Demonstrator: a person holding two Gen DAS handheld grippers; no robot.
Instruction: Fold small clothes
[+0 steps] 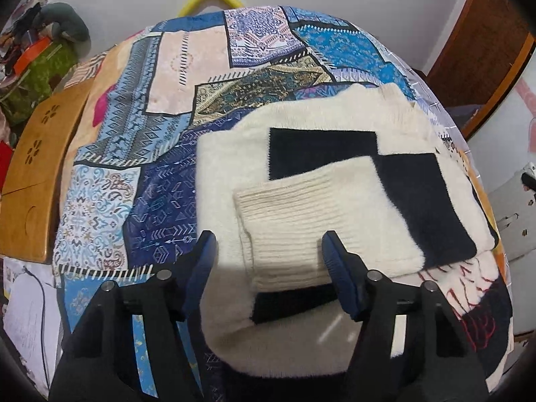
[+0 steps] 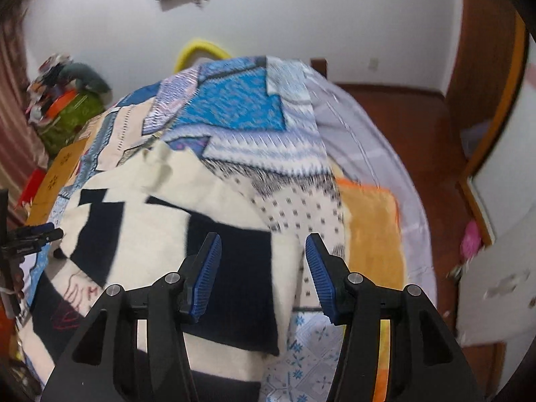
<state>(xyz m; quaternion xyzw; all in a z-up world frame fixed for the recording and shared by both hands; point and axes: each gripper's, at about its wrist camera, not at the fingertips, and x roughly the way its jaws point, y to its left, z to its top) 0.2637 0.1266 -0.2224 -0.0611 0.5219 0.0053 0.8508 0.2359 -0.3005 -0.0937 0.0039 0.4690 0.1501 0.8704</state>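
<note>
- We see a cream knit sweater with black blocks (image 1: 301,201) lying folded at frame centre on a blue patchwork bedspread (image 1: 140,134).
- Our left hand-held gripper (image 1: 268,251) has its jaws apart, straddling the ribbed cuff (image 1: 294,221).
- Our right hand-held gripper (image 2: 263,254) also has its jaws apart, gripping nothing.

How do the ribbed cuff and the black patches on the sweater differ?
The ribbed cuff is cream with raised ridges; the black patches are dark, smooth and fuzzy. The cuff lies folded on top; the patches sit flat in the sweater body, one partly covered by it. Both belong to the same garment.

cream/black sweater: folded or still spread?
Partly folded. A ribbed sleeve lies across the sweater body; the body itself still lies flat on the patchwork cloth.
</note>
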